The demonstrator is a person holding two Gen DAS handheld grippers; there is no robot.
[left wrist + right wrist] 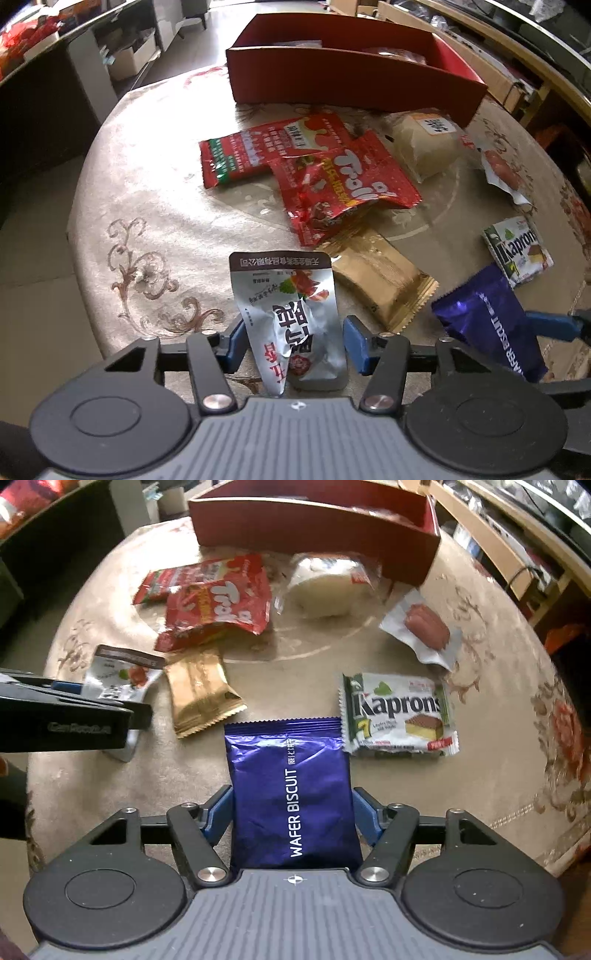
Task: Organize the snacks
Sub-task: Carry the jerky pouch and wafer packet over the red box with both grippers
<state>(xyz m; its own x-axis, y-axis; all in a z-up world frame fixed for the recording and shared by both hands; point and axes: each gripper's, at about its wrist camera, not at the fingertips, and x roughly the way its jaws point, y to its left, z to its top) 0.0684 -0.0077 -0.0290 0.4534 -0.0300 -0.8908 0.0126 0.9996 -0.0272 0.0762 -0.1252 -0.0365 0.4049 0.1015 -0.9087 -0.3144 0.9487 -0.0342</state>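
Left gripper (293, 341) has its blue fingers (354, 345) pressed against both sides of a crinkled silver foil snack pouch (291, 317) with red printing, and the pouch stands up between them, its dark top band pointing away. Over on the right, the right gripper (293, 819) clamps a glossy purple foil packet marked WAFER BISCUIT (291, 794), fingers tight on both edges, packet upright.

Out on the round table under its beige floral cloth (147, 192), the rest of the snacks lie loose: a flat gold foil bar wrapper (201, 694) just beside the silver pouch, a red Trolli gummy bag (343, 184) overlapping a second flat red sachet (258, 147), a pale round cake in clear wrap (424, 144) close to the box, a white packet showing a sausage (423, 631), and a green-and-white Kaprons cake pack (399, 716) right next to the purple packet's top corner.

At the far edge sits the long red cardboard box (351, 81) with a divider; something reddish lies inside, though what it is I can't make out from this angle.
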